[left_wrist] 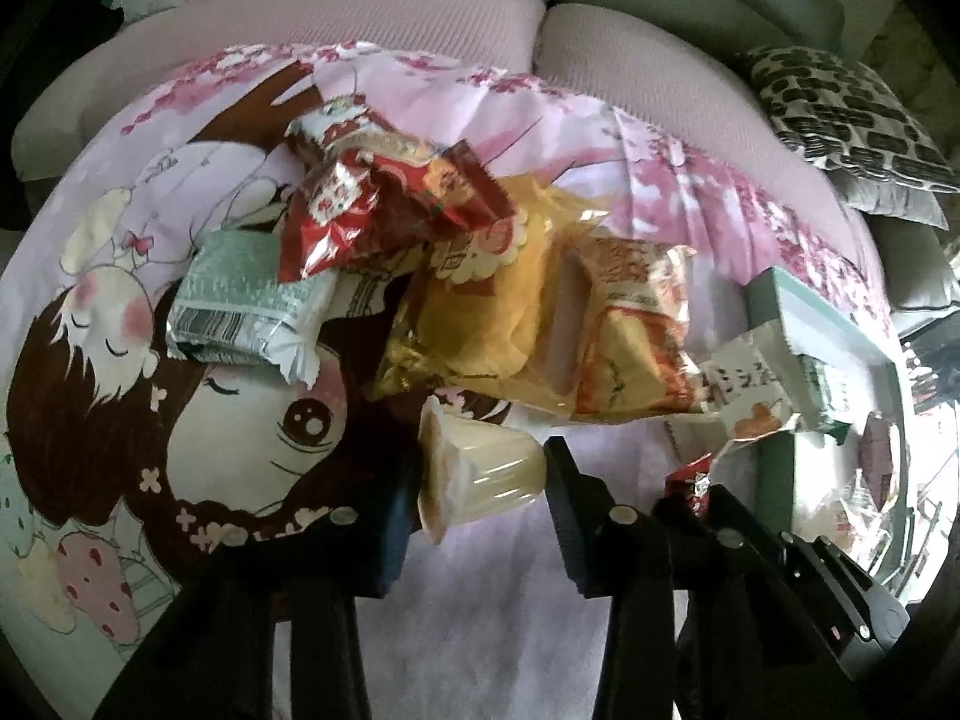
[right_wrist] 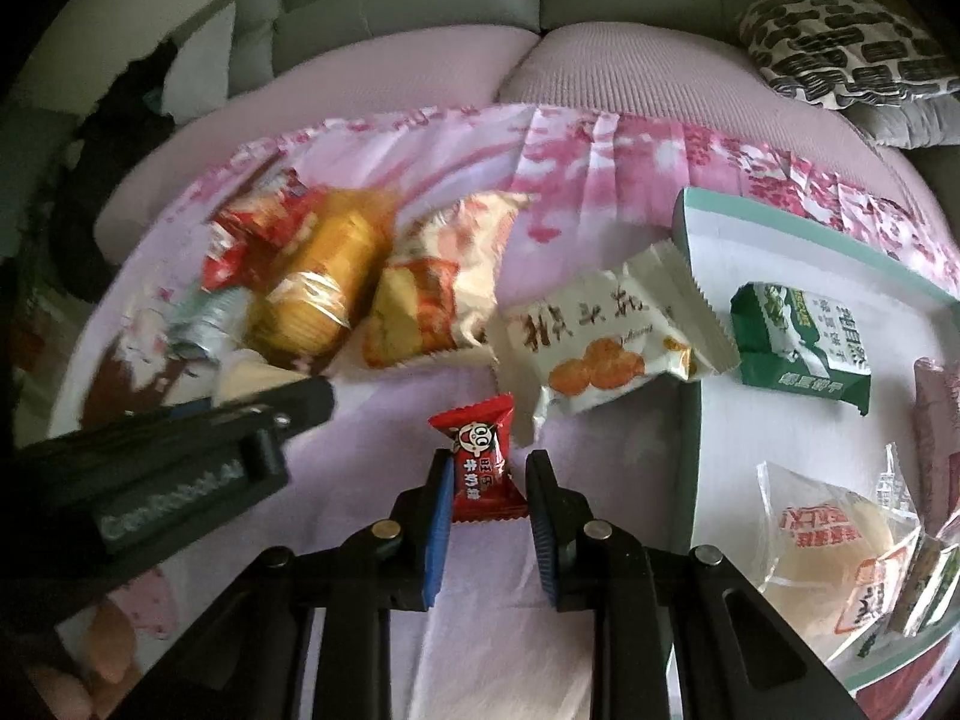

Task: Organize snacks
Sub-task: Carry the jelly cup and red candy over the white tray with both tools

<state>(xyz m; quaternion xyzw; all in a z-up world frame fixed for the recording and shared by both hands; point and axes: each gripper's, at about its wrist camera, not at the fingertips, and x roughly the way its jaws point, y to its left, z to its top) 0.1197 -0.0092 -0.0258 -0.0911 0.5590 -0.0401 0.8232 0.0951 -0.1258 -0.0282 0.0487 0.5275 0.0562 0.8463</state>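
Holding: right gripper (right_wrist: 489,492) clamped on red candy (right_wrist: 483,459), light, crinkly; left gripper (left_wrist: 480,474) clamped on jelly cup (left_wrist: 480,471), rigid, slippery.

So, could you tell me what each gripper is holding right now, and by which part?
The left gripper grips a pale jelly cup across its sides. The right gripper pinches the small red candy at its lower end.

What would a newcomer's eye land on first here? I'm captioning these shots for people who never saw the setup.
Probably the jumble of bright snack packets heaped mid-sheet on the pink cartoon bedsheet. Next, each tool's catch: the left tool shut on a pale pudding cup, the right tool shut on a small red candy. At right, a green-rimmed box holds sorted snacks.
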